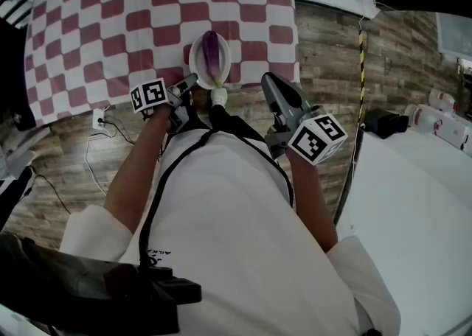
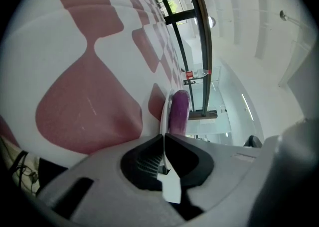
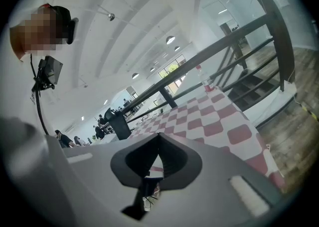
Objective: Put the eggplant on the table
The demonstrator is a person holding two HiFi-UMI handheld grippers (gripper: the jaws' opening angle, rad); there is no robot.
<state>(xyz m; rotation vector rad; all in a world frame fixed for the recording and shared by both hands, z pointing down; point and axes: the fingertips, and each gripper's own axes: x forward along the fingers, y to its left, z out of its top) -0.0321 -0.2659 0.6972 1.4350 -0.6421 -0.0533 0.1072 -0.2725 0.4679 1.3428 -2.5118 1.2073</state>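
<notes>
Purple eggplant [image 1: 212, 53] on plate [image 1: 195, 59]; left gripper view alone shows jaws pinching rim.

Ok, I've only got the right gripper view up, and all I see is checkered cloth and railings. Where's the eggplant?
Observer: In the head view, the eggplant lies on a white plate near the front edge of the checkered table.
Operator: Is the left gripper holding the eggplant?
Observer: No. The left gripper is shut on the plate's near rim, and the eggplant sits beyond its jaws.
Operator: Where's my right gripper relative to that plate?
Observer: The right gripper hovers at the table's near edge, to the right of the plate and not touching it.
</notes>
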